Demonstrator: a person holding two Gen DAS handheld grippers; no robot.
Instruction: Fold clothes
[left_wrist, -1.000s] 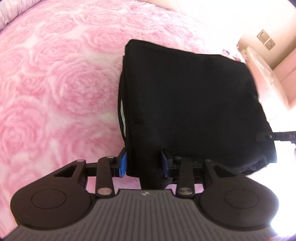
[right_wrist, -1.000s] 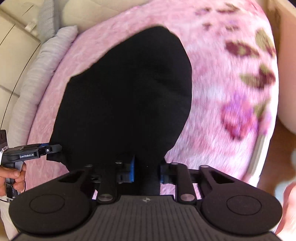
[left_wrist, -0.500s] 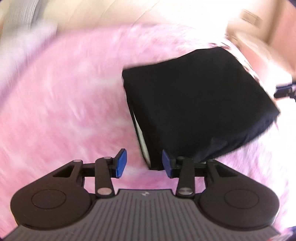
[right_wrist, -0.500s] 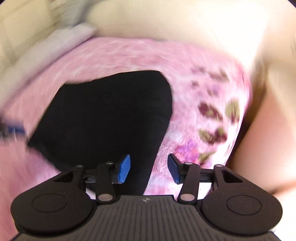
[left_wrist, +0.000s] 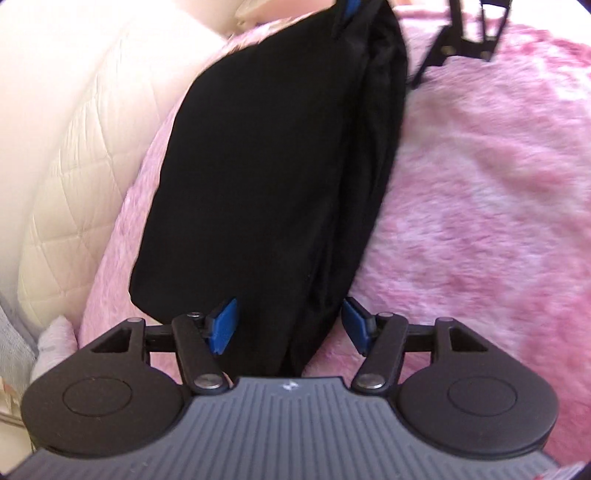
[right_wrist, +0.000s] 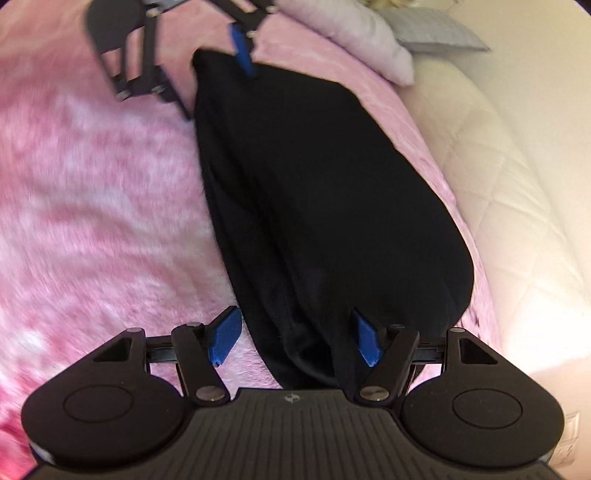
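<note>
On the pink plush bedspread (left_wrist: 480, 192), near the edge that meets a cream quilted surface (left_wrist: 74, 140), a black garment (left_wrist: 266, 177) is laid as a long, narrow, layered bundle, with stacked folds showing along one long side. Each short end is straddled by a gripper: the left gripper (left_wrist: 288, 326) is seen with its blue pads spread wide to either side of the near end, and the right gripper (right_wrist: 295, 338) is likewise splayed about the opposite end, so neither is clamped on the cloth. The fabric is judged to be soft, limp and light; it would sag between two holds and its layers could slide apart, so all layers of an end would best be pinched together, close to the corners or the folded edge. Whether the bundle has just been let go after a fold or is about to be taken up for another cannot be settled from these views. Pale pillows (right_wrist: 369, 40) are seen beyond the garment. No containers are seen in either view.
</note>
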